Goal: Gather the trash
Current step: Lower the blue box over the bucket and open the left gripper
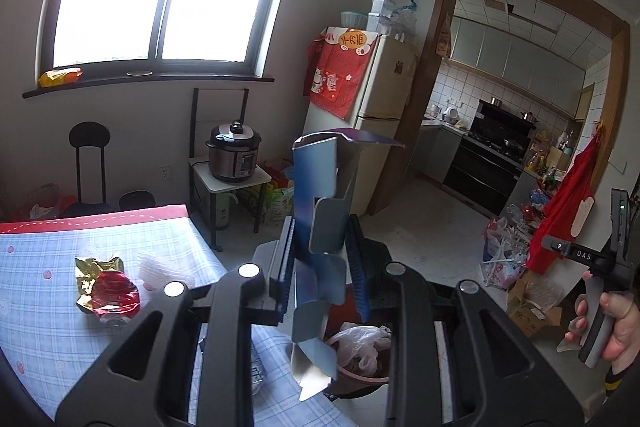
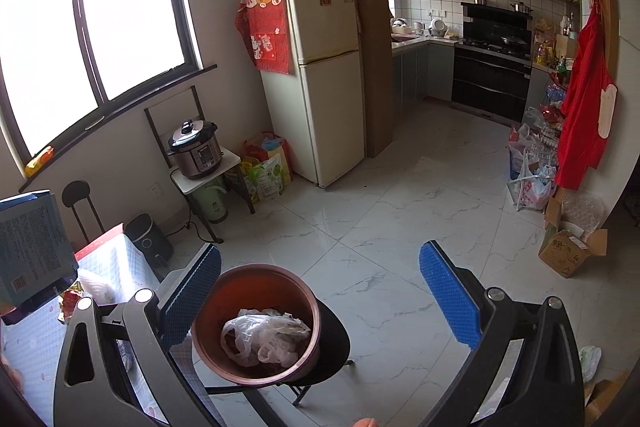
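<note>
My left gripper point(image 1: 320, 255) is shut on a flattened blue carton point(image 1: 320, 187), which stands upright between the pads. Its lower flap hangs over a brown bin point(image 1: 362, 379) that holds a crumpled plastic bag point(image 1: 360, 343). In the right wrist view the bin point(image 2: 256, 269) sits on a black stool point(image 2: 336, 339), below and between the wide-apart blue pads of my open right gripper point(image 2: 324, 291), which holds nothing. The carton point(image 2: 32, 243) shows at that view's left edge. A crumpled red-and-gold wrapper point(image 1: 108, 291) and a white plastic piece point(image 1: 160, 267) lie on the checked table point(image 1: 48, 247).
A fridge point(image 2: 320, 79) stands against the back wall, with a pressure cooker point(image 2: 196, 151) on a small stand to its left. A small black bin point(image 2: 150, 243) sits on the floor by the table corner. Bags and a cardboard box point(image 2: 568, 251) line the right wall.
</note>
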`<state>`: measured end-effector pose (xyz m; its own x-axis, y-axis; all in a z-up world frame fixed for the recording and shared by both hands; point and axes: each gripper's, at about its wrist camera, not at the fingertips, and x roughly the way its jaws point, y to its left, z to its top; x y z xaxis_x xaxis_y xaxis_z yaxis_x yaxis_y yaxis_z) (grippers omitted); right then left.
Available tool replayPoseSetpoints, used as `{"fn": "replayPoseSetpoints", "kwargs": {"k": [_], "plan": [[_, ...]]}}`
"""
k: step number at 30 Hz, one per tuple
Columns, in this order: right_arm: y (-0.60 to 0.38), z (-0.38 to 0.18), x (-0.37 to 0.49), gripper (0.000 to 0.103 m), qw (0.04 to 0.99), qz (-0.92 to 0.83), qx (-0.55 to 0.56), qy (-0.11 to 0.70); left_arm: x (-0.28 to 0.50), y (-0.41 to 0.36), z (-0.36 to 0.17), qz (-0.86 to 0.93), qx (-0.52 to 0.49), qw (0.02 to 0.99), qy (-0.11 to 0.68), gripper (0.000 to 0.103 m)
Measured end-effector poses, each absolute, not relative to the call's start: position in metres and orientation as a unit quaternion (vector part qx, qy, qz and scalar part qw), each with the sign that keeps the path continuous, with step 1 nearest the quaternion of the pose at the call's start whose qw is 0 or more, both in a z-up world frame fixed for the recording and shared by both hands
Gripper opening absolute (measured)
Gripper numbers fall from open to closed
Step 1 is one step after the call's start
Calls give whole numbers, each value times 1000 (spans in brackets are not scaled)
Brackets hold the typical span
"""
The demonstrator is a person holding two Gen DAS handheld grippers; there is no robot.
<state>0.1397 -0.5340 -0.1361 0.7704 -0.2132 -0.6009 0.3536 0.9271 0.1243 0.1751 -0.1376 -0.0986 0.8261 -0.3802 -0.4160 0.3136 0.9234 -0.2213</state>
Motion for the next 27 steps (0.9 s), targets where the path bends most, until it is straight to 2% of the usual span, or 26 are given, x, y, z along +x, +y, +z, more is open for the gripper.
{"fn": "replayPoseSetpoints", "kwargs": {"k": [14,17,18,21,23,25,27], "plan": [[-582,-149,135,97,927,-170,130,308,220,-249,-115,-250,-38,936,246,28],[-586,-153,135,97,925,-172,134,310,230,-272,-120,-280,-24,927,247,32],[-587,-154,135,97,925,-173,135,312,234,-278,-122,-291,-18,924,248,35],[-584,-155,136,97,924,-170,139,313,239,-283,-127,-283,-6,930,235,72],[-582,-155,135,97,925,-169,139,312,240,-275,-126,-278,-15,932,233,77],[-580,-155,134,98,925,-167,141,310,240,-262,-125,-265,-23,935,234,86],[-577,-154,134,97,925,-165,145,309,237,-247,-123,-250,-26,939,235,87]]}}
